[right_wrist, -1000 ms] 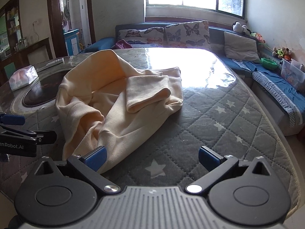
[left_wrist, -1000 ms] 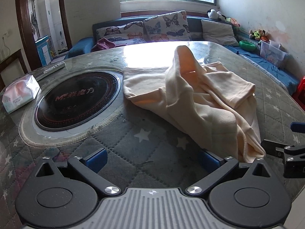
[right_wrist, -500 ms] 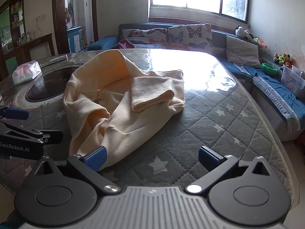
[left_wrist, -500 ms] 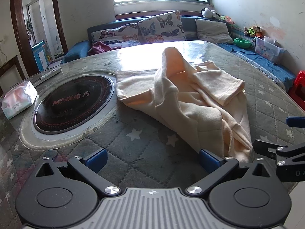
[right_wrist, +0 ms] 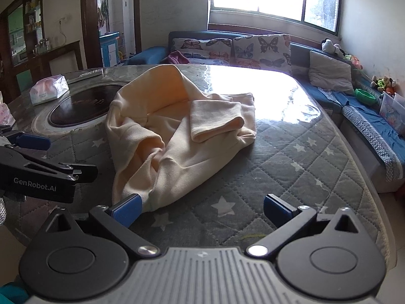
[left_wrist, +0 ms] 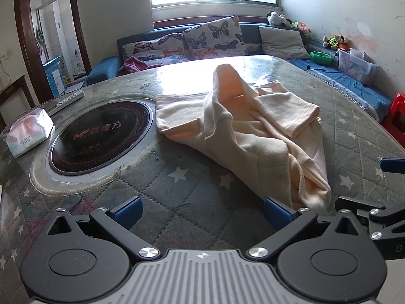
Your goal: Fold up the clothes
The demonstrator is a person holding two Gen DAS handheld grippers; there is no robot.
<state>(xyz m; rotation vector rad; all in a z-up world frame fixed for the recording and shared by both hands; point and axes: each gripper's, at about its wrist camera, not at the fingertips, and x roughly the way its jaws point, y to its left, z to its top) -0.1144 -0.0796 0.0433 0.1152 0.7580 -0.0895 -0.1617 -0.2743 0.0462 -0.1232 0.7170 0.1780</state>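
Note:
A cream-coloured garment lies crumpled on the quilted star-pattern table cover, one part standing up in a peak. It also shows in the right wrist view. My left gripper is open and empty, its right fingertip just short of the garment's near end. My right gripper is open and empty, its left fingertip at the garment's near hem. The right gripper appears at the right edge of the left wrist view, and the left gripper at the left edge of the right wrist view.
A round black induction hob is set in the table left of the garment. A tissue pack and a remote lie further left. A sofa with butterfly cushions runs behind the table. A red stool stands at the right.
Both grippers have drawn back slightly toward the table's near edge and stay open. The garment has not moved.

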